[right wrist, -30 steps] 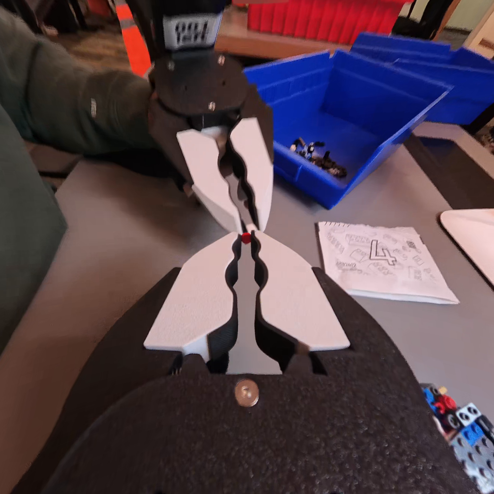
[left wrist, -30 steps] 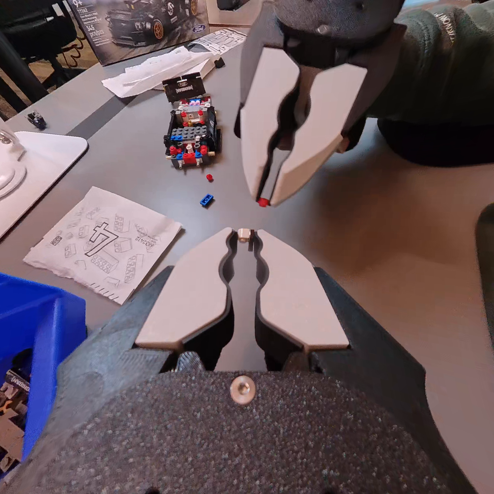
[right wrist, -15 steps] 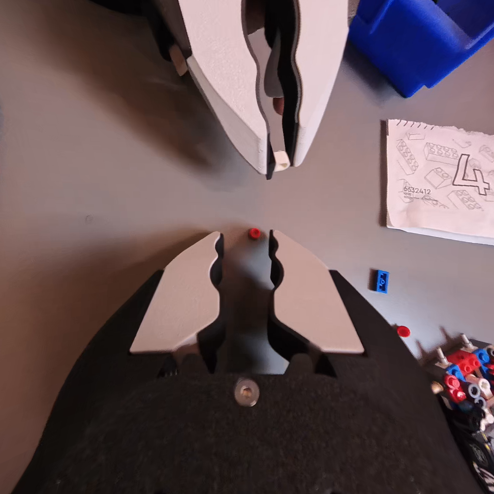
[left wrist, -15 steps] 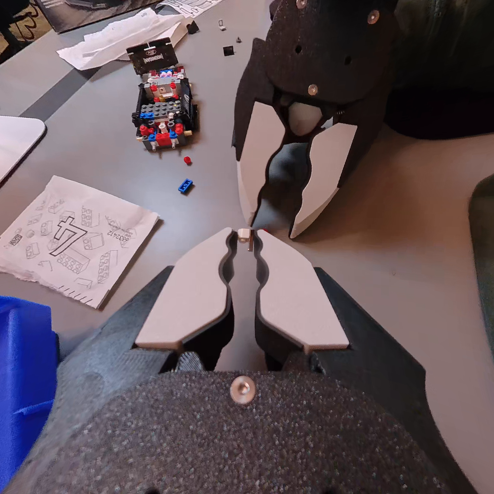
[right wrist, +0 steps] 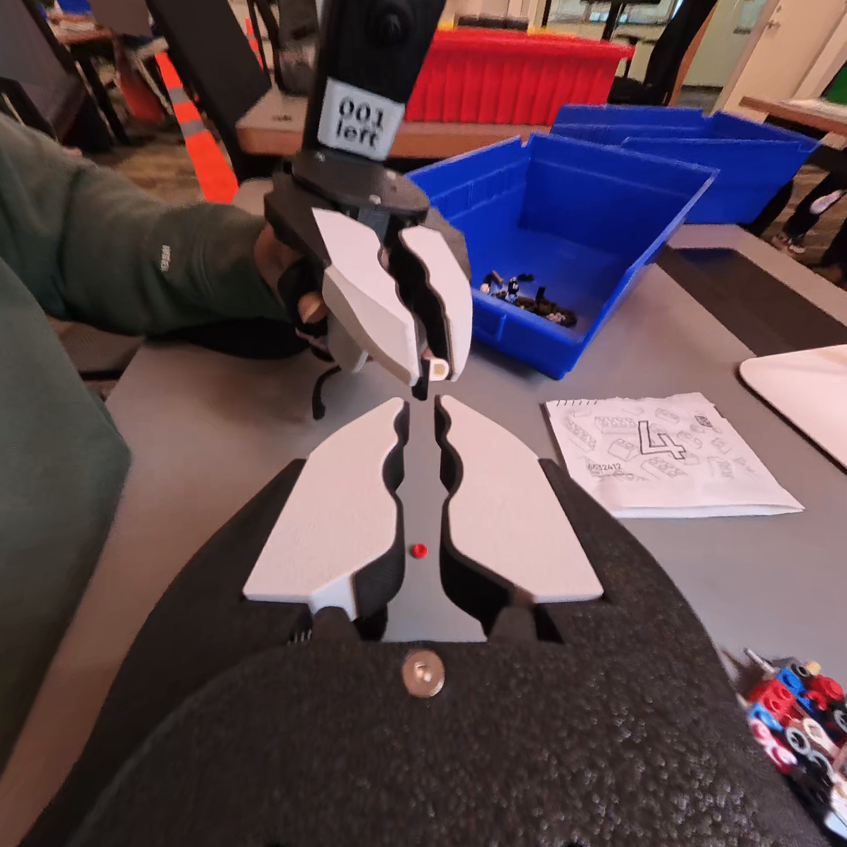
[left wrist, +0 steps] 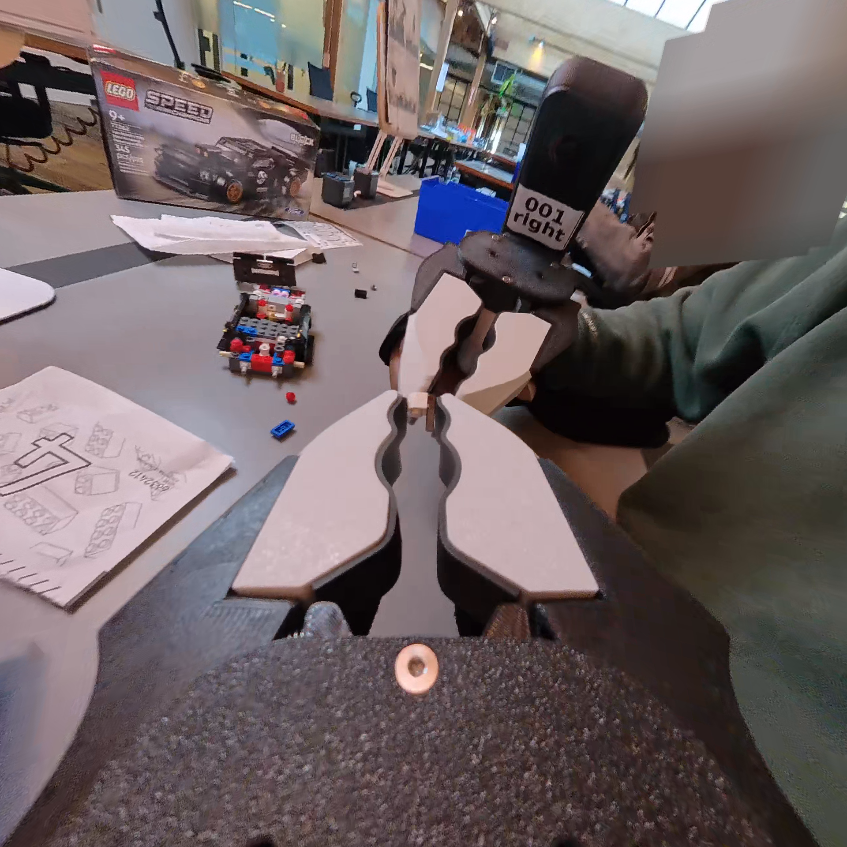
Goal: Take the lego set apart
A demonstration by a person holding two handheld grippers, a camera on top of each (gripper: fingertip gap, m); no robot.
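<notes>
My left gripper [left wrist: 418,405] is shut on a small white piece [left wrist: 415,404] with a thin dark piece [left wrist: 431,416] joined to its side. It holds them above the grey table [left wrist: 151,321]. The right wrist view shows the same white piece [right wrist: 439,369] and dark piece [right wrist: 420,387] in its tips. My right gripper [right wrist: 420,402] faces it tip to tip. Its jaws stand narrowly apart just under the dark piece's end, with a gap on both sides. A red stud [right wrist: 418,551] lies on the table below my right fingers. The partly stripped lego car [left wrist: 268,337] stands farther left.
A second red stud [left wrist: 290,397] and a blue plate [left wrist: 282,428] lie near the car. A numbered paper bag [left wrist: 82,476] lies at the left, the set's box [left wrist: 206,151] and white sheets [left wrist: 206,233] behind. A blue bin [right wrist: 573,256] holds loose dark pieces. Both grippers' tips are roughly 20 centimetres from the partly stripped lego car [left wrist: 268,337].
My right gripper opened and let the red stud drop onto the table. It then rose back to the left gripper's tips and narrowed its jaws. The left gripper kept its hold throughout.
</notes>
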